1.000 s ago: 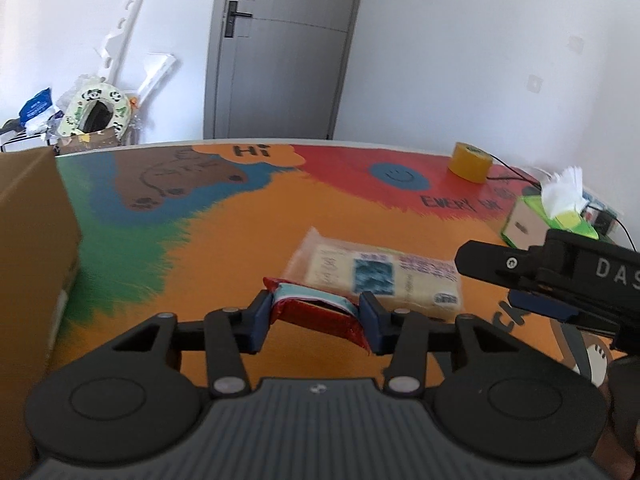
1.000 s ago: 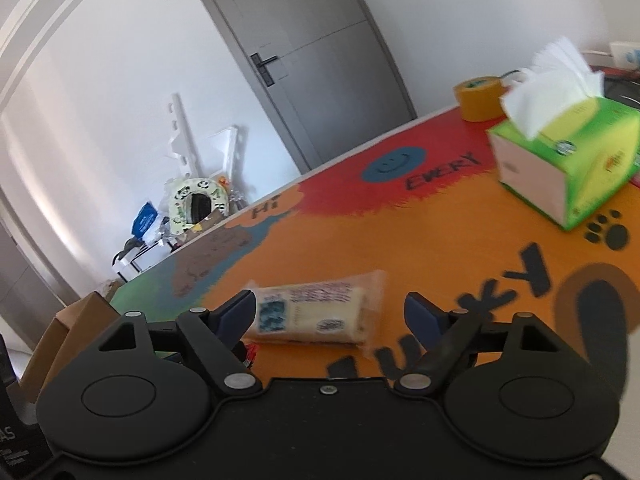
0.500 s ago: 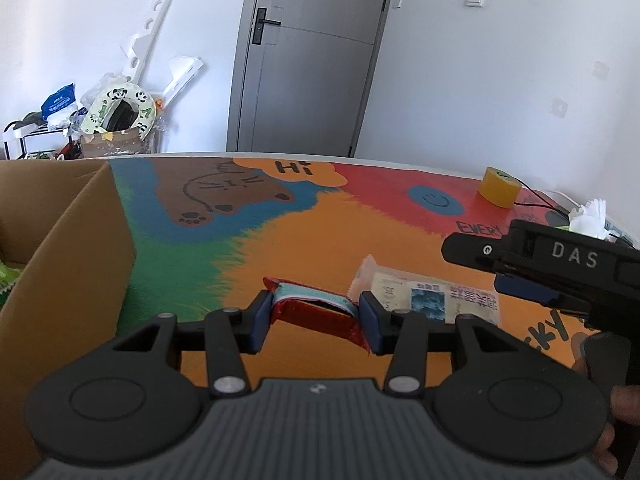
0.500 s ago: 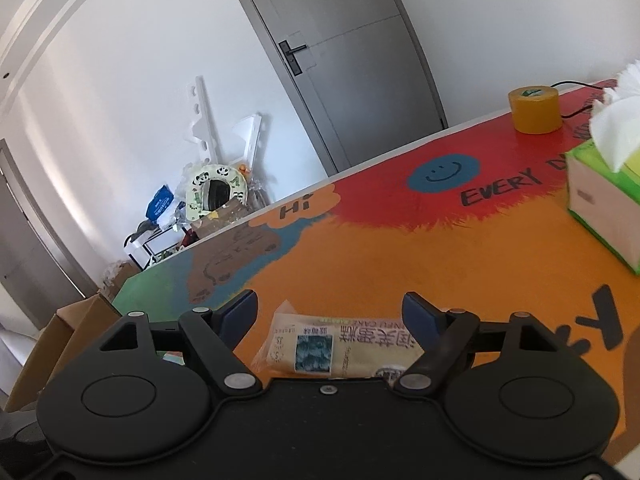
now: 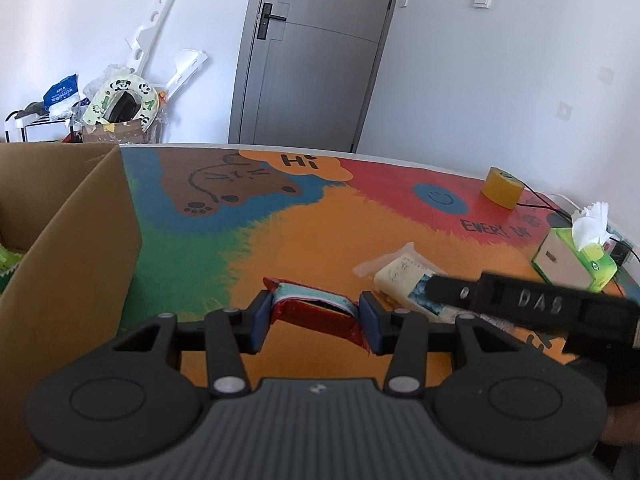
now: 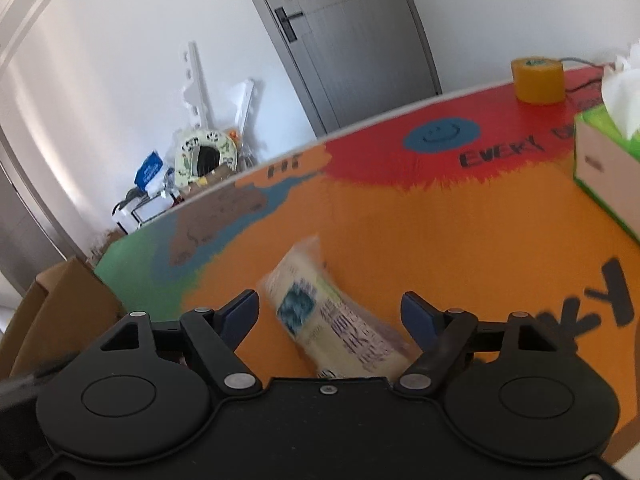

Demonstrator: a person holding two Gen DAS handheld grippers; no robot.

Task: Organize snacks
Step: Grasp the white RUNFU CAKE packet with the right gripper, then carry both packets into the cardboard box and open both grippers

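the red snack packet (image 5: 316, 308) sits pinched between the two blue pads of your left gripper (image 5: 316, 314), lifted above the orange part of the table mat (image 5: 304, 240), its crumpled foil end sticking out past the right pad. just to its right, flat on the mat, lies the pale cracker packet (image 5: 400, 276) with a blue square on its label; your right gripper's black body crosses over its near end in the left camera's view.

in the right camera's view that cracker packet (image 6: 336, 320) lies slanted between the fingers of your right gripper (image 6: 332, 316), whose jaws stand spread wide with mat showing on both sides of the packet; neither pad touches it. the picture is blurred here, so the print on the wrapper cannot be read.

to your left a brown cardboard box (image 5: 80, 248) stands open on the green edge of the mat, close beside the held red packet; something green shows inside it at the far left. farther out on the right sit a green tissue box (image 5: 576, 264) with a white tissue poking up, and beyond it a roll of yellow tape (image 5: 502, 188) on the red area, well apart from both packets. a grey door (image 5: 312, 56) stands in the white wall behind the table.
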